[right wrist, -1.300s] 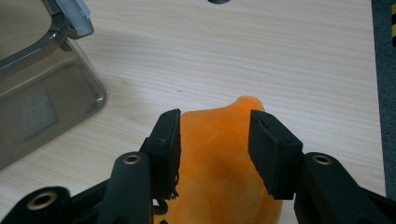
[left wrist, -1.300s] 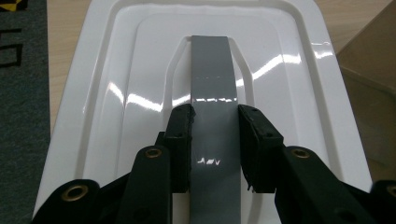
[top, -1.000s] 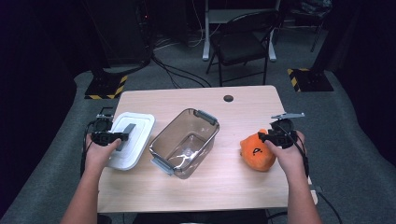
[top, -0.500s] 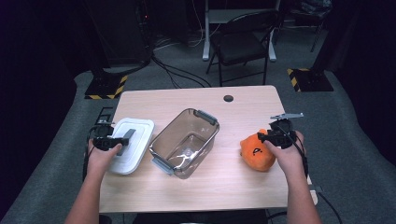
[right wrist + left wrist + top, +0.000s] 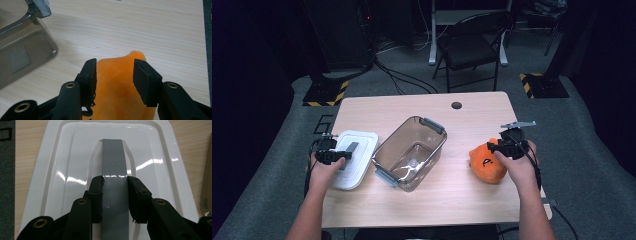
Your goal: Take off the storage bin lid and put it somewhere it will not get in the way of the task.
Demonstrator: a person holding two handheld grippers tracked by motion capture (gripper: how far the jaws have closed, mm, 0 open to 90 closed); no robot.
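A white lid [image 5: 359, 142] with a grey handle strip [image 5: 113, 157] lies flat on the left of the table. My left gripper [image 5: 343, 156] [image 5: 115, 182] is shut on that strip, one jaw against each long edge. An orange plush toy [image 5: 484, 165] [image 5: 117, 87] lies at the right. My right gripper [image 5: 490, 148] [image 5: 115, 65] stands open over it, with one jaw on each side of its top. Between lid and toy stands an empty clear tinted container [image 5: 384, 150] [image 5: 22, 50] with grey latches.
The wooden table [image 5: 422, 102] has a small dark hole [image 5: 456, 105] near its far edge. A black chair [image 5: 472, 50] and cables stand on the floor beyond. The container's edge [image 5: 207, 195] lies just right of the lid.
The left gripper and the white lid have shifted slightly toward the near edge of the table. The right gripper has stayed over the orange toy.
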